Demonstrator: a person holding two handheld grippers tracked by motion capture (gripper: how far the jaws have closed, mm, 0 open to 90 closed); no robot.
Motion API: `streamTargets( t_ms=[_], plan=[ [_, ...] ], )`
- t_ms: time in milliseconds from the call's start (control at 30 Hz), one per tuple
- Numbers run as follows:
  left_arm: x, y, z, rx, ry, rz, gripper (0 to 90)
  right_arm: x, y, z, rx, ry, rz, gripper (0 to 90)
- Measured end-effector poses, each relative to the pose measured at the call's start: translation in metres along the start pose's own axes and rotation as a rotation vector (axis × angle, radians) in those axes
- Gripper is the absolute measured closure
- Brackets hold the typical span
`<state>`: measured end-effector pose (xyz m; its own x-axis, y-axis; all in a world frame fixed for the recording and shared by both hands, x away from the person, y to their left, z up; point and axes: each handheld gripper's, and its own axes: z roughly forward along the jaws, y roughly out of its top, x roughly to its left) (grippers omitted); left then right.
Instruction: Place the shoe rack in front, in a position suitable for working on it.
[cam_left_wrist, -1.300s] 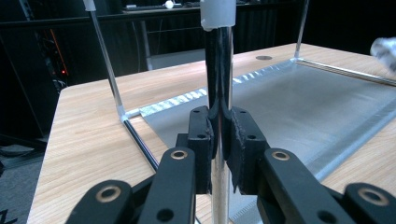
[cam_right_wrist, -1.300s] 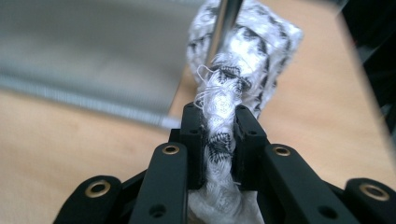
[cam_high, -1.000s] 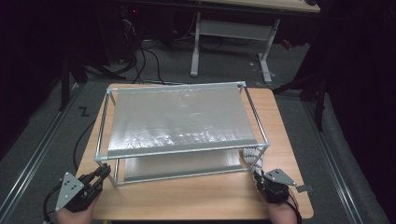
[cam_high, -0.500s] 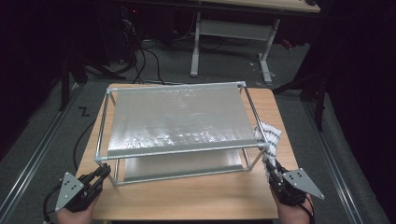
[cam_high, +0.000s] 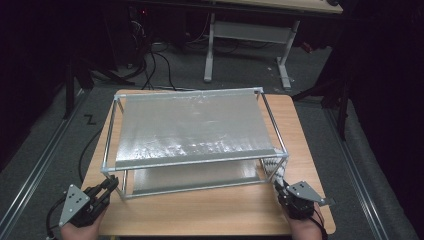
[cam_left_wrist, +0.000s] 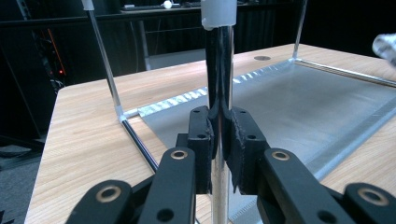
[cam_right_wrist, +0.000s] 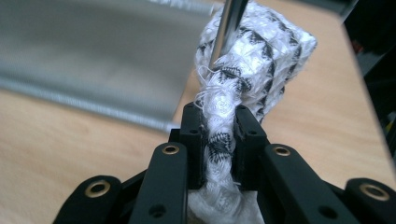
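A metal-framed rack (cam_high: 190, 127) with two silver shelves stands on the wooden table (cam_high: 200, 212). My left gripper (cam_high: 111, 184) is at the rack's front left corner, shut on the upright post (cam_left_wrist: 219, 70); its jaws (cam_left_wrist: 219, 135) pinch the chrome rod from both sides. My right gripper (cam_high: 280, 186) sits at the front right corner, shut on a white cloth with a black woven pattern (cam_right_wrist: 252, 60). The cloth (cam_high: 274, 166) bunches up against the front right post (cam_right_wrist: 229, 21), and my right gripper (cam_right_wrist: 219, 135) clamps its lower end.
The lower shelf (cam_left_wrist: 299, 98) lies flat on the tabletop inside the frame. A strip of bare wood runs along the table's near edge between my hands. Beyond the table are a dark floor with cables (cam_high: 150, 65) and a white desk frame (cam_high: 250, 35).
The right hand swung out to the right with the cloth, then came back to the front right post, where the cloth now bunches. The left gripper stayed on its post.
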<state>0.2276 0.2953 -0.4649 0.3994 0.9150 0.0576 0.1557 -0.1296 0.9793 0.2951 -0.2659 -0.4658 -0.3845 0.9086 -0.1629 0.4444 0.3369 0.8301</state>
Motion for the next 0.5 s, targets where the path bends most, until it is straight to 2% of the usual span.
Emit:
streamTargets(
  t_ms=[33,100,200,300,400,433,500],
  plan=[
    [0.0,0.0,0.0,0.0,0.0,0.0,80.0,0.0,0.0,0.0,0.0,0.0,0.0,77.5],
    [0.0,0.0,0.0,0.0,-0.001,-0.001,80.0,0.0,-0.008,0.012,0.063,0.018,-0.007,77.5],
    [0.0,0.0,0.0,0.0,0.0,-0.001,80.1,-0.002,-0.013,0.019,0.103,0.035,-0.002,77.4],
    [0.0,0.0,0.0,0.0,0.001,-0.001,80.0,-0.004,-0.013,0.016,0.095,0.031,0.0,77.4],
    [0.0,0.0,0.0,0.0,0.002,-0.002,80.0,-0.013,-0.009,0.006,0.045,-0.014,0.02,77.3],
    [0.0,0.0,0.0,0.0,0.002,-0.002,80.0,-0.013,-0.009,0.006,0.045,-0.014,0.02,77.3],
    [-0.001,0.0,0.0,-0.001,0.005,-0.002,80.0,-0.021,-0.007,0.002,0.013,-0.059,0.052,77.2]
  ],
)
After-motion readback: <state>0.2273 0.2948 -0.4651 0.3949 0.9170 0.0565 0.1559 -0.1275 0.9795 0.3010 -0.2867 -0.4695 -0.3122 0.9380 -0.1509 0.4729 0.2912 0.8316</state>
